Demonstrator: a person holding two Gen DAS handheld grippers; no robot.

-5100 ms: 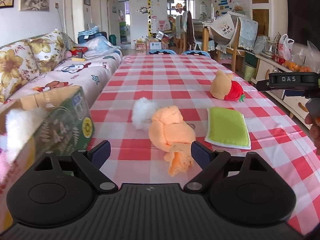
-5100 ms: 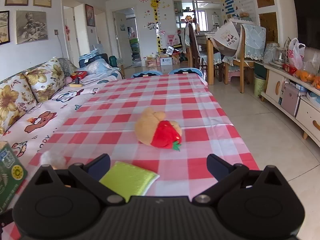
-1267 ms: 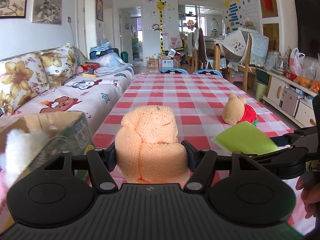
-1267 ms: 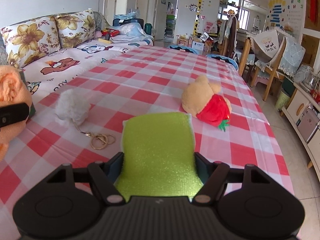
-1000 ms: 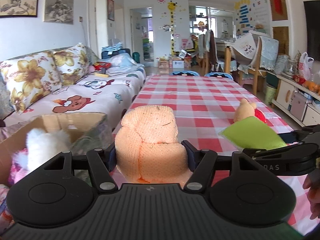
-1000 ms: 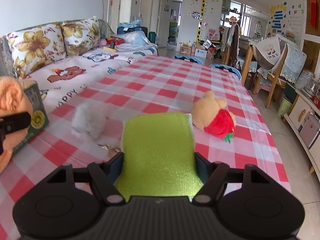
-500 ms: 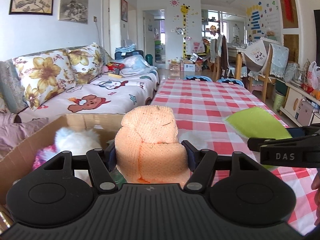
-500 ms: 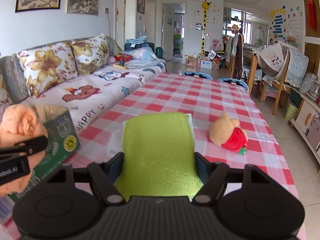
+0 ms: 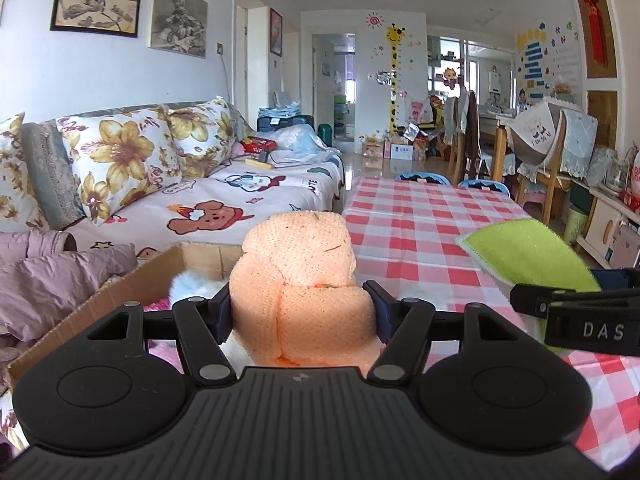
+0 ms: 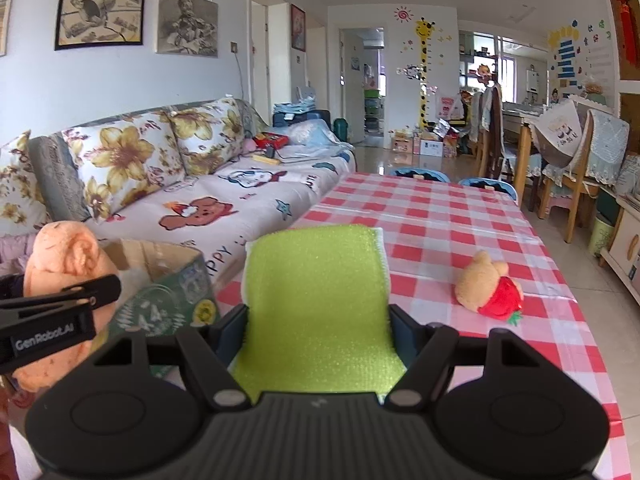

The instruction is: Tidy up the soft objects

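Note:
My left gripper [image 9: 302, 308] is shut on an orange knitted soft toy [image 9: 300, 280] and holds it above an open cardboard box [image 9: 120, 292] at the table's left edge. White and pink fluffy things [image 9: 192, 288] lie in the box. My right gripper [image 10: 318, 320] is shut on a green sponge cloth [image 10: 318, 300], held in the air to the right of the box [image 10: 168, 296]. The cloth also shows in the left wrist view [image 9: 528, 252]. The orange toy shows in the right wrist view [image 10: 64, 264]. A tan plush with a red strawberry [image 10: 490, 288] lies on the checked table.
The red-and-white checked tablecloth [image 10: 440, 216] runs to the far end. A sofa with flowered cushions [image 9: 120, 160] and a purple jacket [image 9: 52, 276] is to the left. Chairs [image 10: 568, 168] and a cabinet [image 10: 624, 248] stand to the right.
Both grippers picked up their objects from the table, then moved left and up. The orange toy is now over the box, and the green cloth follows beside it.

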